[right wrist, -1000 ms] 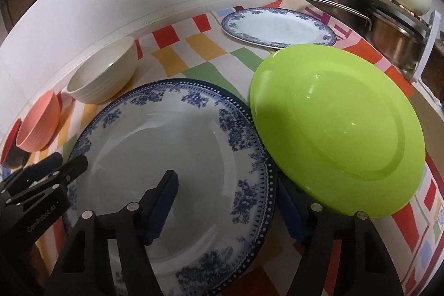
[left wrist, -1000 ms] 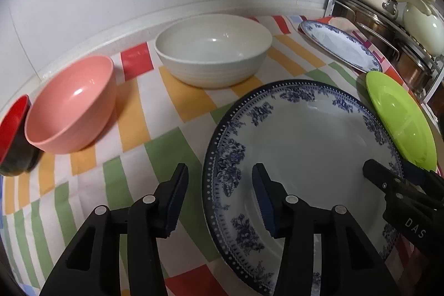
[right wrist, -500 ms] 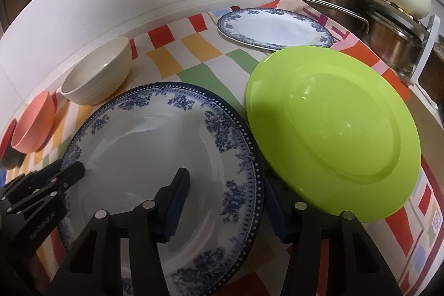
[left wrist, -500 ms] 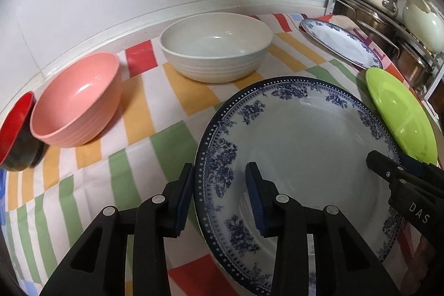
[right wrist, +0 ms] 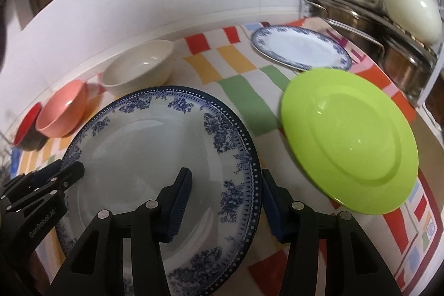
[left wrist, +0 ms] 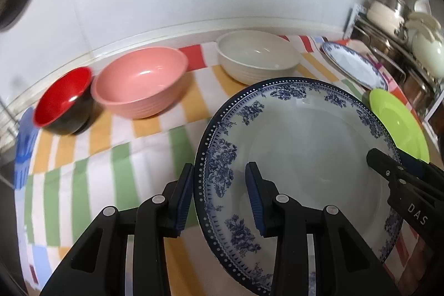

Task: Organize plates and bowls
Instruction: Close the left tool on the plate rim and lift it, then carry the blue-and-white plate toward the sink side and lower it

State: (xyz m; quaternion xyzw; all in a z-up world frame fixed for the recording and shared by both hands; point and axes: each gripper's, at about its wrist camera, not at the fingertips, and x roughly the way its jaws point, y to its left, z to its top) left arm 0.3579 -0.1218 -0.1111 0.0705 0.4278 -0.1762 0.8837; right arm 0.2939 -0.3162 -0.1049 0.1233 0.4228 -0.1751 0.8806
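Observation:
A large white plate with a blue floral rim hangs tilted above the striped cloth, held from both sides. My left gripper is shut on its left rim, one pad under the edge and one on the plate's face. My right gripper is shut on the opposite rim, and its fingers show at the plate's right edge in the left wrist view. A lime green plate lies to the right. Beyond it lies a small blue-rimmed plate.
Along the back wall stand a cream bowl, a pink bowl and a red-and-black bowl. A metal rack with pots and lids fills the right corner. A blue plastic object sits at the cloth's left edge.
Both grippers closed onto the large plate's rims and rose with it. The cloth and bowls now look farther away, and the red bowl has come fully into view.

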